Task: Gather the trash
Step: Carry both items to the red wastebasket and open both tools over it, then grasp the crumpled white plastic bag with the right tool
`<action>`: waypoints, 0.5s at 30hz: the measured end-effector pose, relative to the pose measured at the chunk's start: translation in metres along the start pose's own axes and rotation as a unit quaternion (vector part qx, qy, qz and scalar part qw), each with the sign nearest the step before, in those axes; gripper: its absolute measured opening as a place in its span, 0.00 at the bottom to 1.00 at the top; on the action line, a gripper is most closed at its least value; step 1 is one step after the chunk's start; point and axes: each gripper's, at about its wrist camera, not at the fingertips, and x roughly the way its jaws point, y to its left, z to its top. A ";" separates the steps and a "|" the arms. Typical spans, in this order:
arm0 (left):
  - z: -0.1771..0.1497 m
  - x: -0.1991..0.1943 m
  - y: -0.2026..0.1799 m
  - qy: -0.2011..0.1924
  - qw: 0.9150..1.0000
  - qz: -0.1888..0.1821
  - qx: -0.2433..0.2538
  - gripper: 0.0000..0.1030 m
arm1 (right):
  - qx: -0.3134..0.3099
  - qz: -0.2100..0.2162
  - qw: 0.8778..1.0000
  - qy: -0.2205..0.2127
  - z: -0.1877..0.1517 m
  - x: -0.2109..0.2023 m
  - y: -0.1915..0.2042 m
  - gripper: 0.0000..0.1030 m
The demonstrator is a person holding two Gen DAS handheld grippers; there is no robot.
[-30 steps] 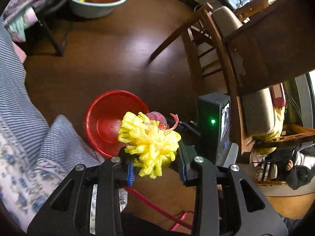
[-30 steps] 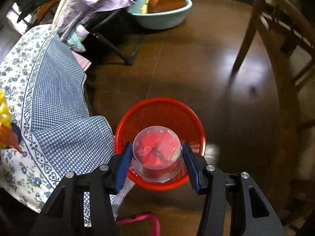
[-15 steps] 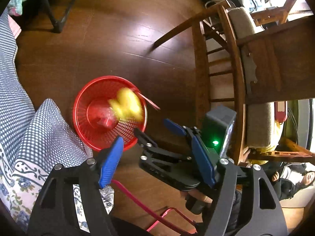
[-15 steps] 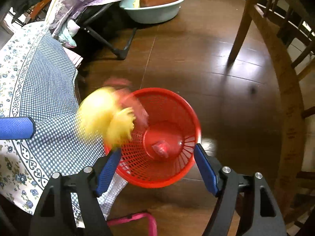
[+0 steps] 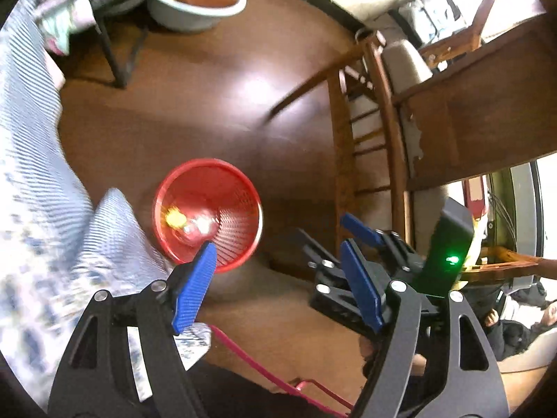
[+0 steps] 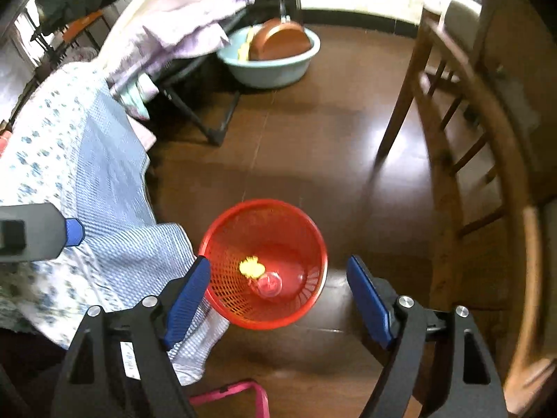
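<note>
A red mesh basket (image 6: 296,230) stands on the dark wooden floor beside the hanging tablecloth. At its bottom lie a yellow foam net (image 6: 250,266) and a clear plastic cup (image 6: 268,284). My right gripper (image 6: 278,271) hangs above the basket with its jaws opening and nothing between them. In the left wrist view the basket (image 5: 240,230) sits below and left, with the yellow foam net (image 5: 174,217) blurred inside. My left gripper (image 5: 277,264) is opening too and holds nothing. The right gripper (image 5: 327,233) shows beside it there.
A blue-checked floral tablecloth (image 6: 87,174) hangs at the left. A teal basin (image 6: 275,59) holding a brown pan sits on the floor behind, next to a rack with lilac cloths (image 6: 181,24). A wooden chair (image 6: 452,139) stands right. A pink frame (image 6: 243,390) lies near.
Both grippers opened and let go: the yellow foam net and the clear cup fell into the red basket. Both grippers have risen away from it.
</note>
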 end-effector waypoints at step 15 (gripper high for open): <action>-0.039 -0.187 0.046 -0.218 0.971 0.101 -0.006 0.89 | -0.087 0.027 0.989 -0.118 0.045 -0.100 0.130 0.94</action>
